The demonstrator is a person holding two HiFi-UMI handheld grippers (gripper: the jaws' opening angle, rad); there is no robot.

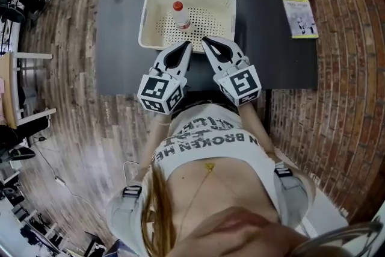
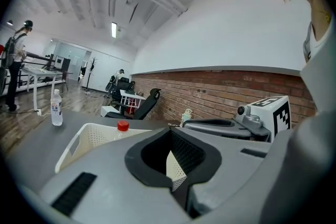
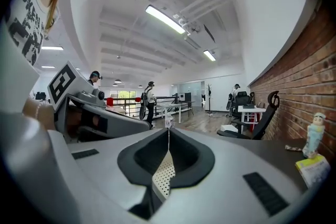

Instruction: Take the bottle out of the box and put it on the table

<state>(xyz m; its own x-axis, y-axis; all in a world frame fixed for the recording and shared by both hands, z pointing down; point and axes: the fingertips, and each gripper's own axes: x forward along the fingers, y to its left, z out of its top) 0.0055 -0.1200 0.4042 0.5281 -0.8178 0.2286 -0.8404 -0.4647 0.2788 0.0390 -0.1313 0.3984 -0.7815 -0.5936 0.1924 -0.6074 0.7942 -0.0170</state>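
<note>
Bottle with a red cap stands upright inside the white box on the desk, left of the box's middle, long axis vertical. Left gripper and right gripper sit side by side at the box's near wall, the fingers of both pressed together on nothing. Bottle lies ahead of both tips and slightly left, so the left looks the nearer; it'd need to open first.

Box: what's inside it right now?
One bottle with a red cap, standing upright a little left of centre in the box. The rest of the perforated floor looks bare. The left gripper and right gripper cover part of the near edge, so that strip is unseen.
</note>
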